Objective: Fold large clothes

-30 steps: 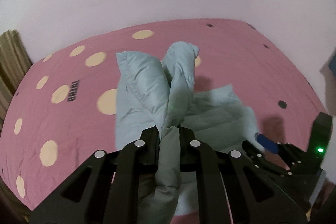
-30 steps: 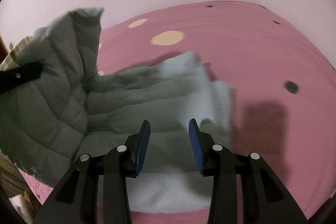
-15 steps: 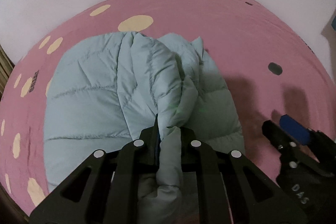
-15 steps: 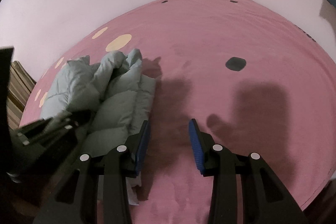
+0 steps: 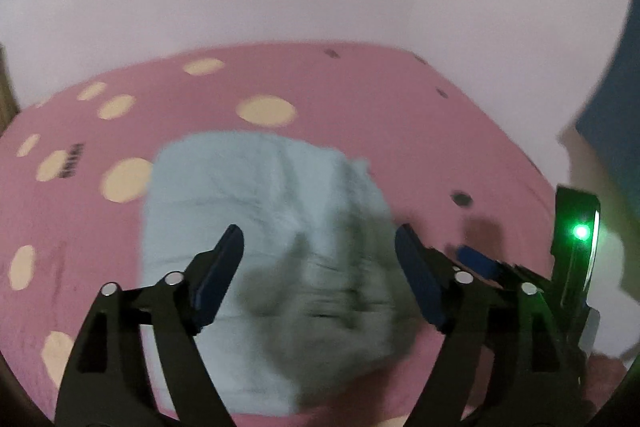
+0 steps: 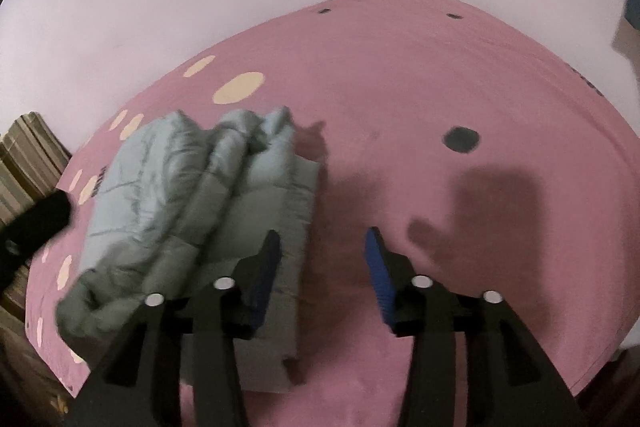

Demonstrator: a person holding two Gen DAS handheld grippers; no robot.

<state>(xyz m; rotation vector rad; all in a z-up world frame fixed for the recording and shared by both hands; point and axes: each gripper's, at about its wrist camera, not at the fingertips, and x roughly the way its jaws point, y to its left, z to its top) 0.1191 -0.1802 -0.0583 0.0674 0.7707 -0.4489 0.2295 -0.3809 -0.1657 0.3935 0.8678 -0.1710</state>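
- Our left hand-held gripper hangs over the pale blue quilted puffer jacket with its blue-padded jaws wide apart. They have just been opening, and nothing is clamped between them now.
- The jacket lies in a bunched, partly folded bundle on the pink bed sheet with cream and dark dots. In the right wrist view it sits left of centre, with thick rolls along its top.
- Our right hand-held gripper is beside the bundle, with only its left pad over the jacket's flat right edge. Its jaws have also just been opening; they stand apart with bare sheet between them, holding nothing.
- We judge the fold is laid down but not yet settled.
- Risk: the padded filling is springy, so the released flap may puff up and roll back open.
- Risk: the rolls on top look uneven, so pressing or regrasping there could pinch several layers and drag the whole bundle askew.
- Risk: the left view is blurred, so we cannot tell exactly how the near edge lies; a grab there may miss the intended layer.
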